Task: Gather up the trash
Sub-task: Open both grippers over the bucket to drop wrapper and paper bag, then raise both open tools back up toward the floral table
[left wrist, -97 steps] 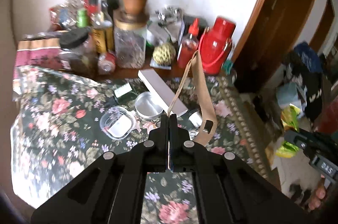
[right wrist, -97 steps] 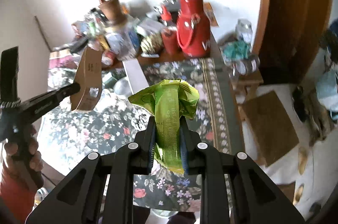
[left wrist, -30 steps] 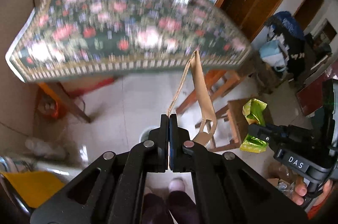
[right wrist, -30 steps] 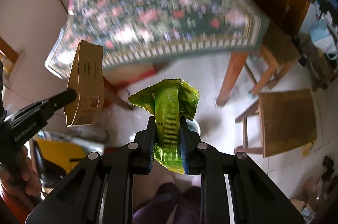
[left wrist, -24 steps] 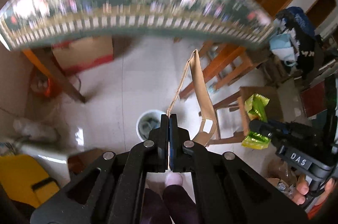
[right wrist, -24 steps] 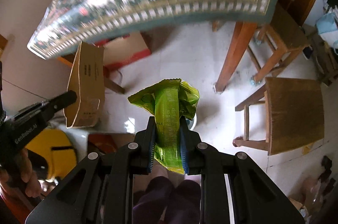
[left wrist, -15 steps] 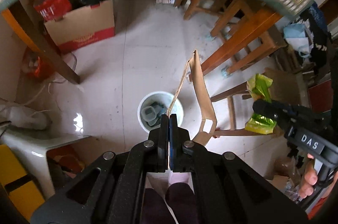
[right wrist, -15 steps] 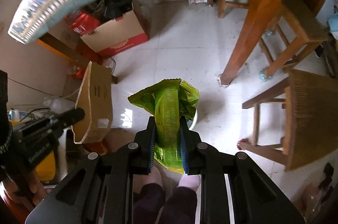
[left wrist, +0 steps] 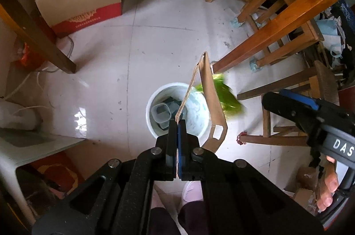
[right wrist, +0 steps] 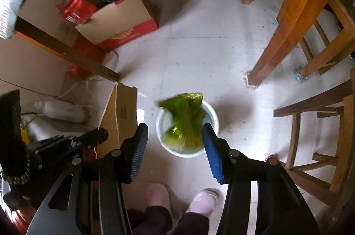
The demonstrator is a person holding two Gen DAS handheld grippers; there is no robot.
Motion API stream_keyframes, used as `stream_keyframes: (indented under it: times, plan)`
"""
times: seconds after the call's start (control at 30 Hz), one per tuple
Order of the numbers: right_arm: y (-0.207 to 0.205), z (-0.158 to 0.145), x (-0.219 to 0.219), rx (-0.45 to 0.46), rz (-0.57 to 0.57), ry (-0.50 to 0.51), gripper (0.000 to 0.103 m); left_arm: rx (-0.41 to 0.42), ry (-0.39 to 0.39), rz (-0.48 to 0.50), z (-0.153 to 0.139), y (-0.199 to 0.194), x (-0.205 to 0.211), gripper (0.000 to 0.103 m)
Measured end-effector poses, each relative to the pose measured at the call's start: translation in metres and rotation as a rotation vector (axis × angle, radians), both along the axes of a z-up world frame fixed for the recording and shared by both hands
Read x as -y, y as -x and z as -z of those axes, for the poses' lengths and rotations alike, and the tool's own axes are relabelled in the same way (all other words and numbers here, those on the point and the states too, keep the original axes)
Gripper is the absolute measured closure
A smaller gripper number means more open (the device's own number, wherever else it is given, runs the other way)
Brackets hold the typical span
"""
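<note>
The green wrapper (right wrist: 185, 119) hangs blurred in the air over the mouth of the white bin (right wrist: 212, 112), free of both pads and clear of the right gripper (right wrist: 174, 151). That gripper's jaws have just been opening and now stand apart, with nothing between them but the view down onto the bin. It points steeply down at the floor, blue-faced fingers (right wrist: 210, 153) framing the bin on either side. In the left wrist view the same wrapper (left wrist: 225, 97) shows as a green smear just past the bin's right rim, partly hidden behind the flattened cardboard box (left wrist: 210, 99).

The left gripper (left wrist: 177, 139) is clamped tight on an edge of that box, which stands up and away from its jaws and tilts over the right part of the white bin (left wrist: 153, 102). It too aims sharply downward. Inside the bin lies a clear plastic tub (left wrist: 160, 113) beside some dark pieces. From the right wrist view the box (right wrist: 122, 115) appears to the left of the bin, held out by the left gripper (right wrist: 97, 137).

A hand (left wrist: 328, 186) grips the handle of the right gripper at the right edge of the left view. Two pink slippers (right wrist: 202, 200) stand on the tiled floor (left wrist: 155, 46) just below the bin. Around it are wooden desk legs (right wrist: 288, 35), wooden stools (left wrist: 288, 88), and an open red-and-tan carton (left wrist: 84, 4) full of clutter.
</note>
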State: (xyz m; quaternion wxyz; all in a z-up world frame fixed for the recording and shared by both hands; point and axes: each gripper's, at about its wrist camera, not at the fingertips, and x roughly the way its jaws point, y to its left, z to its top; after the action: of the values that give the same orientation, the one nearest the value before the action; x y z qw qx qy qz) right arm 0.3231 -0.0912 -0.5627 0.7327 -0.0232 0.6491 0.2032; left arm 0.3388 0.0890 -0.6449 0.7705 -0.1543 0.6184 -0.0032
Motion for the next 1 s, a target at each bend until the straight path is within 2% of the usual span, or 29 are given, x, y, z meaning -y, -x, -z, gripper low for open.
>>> stream_keyframes:
  times: [0.17, 0.2, 0.3, 0.4, 0.53, 0.73, 0.83, 1.0]
  plan:
    - [-0.004, 0.006, 0.016, -0.050, 0.031, 0.004, 0.056, -0.029, 0.009, 0.017, 0.019, -0.014, 0.015, 0.102]
    - [-0.005, 0.006, 0.019, -0.056, 0.035, 0.003, 0.056, -0.035, 0.019, 0.020, 0.022, -0.017, 0.017, 0.099]
    - [-0.008, 0.004, 0.017, -0.055, 0.031, 0.011, 0.056, -0.083, 0.035, 0.031, 0.038, -0.025, 0.024, 0.067]
    - [-0.010, -0.002, 0.014, -0.043, 0.017, 0.014, 0.056, -0.101, 0.033, 0.039, 0.040, -0.030, 0.027, 0.065]
    - [-0.017, -0.010, 0.011, -0.041, 0.006, 0.007, 0.056, -0.088, 0.011, 0.063, 0.022, -0.032, 0.028, 0.065]
    - [-0.027, -0.049, 0.008, -0.018, 0.009, -0.012, 0.056, -0.046, -0.043, 0.089, -0.036, -0.037, 0.026, 0.065]
    - [-0.030, -0.079, 0.006, 0.003, 0.012, -0.025, 0.056, -0.008, -0.062, 0.088, -0.078, -0.039, 0.020, 0.065]
    - [-0.033, -0.145, 0.001, 0.065, 0.004, -0.036, 0.056, 0.086, -0.087, 0.067, -0.166, -0.039, 0.009, 0.065]
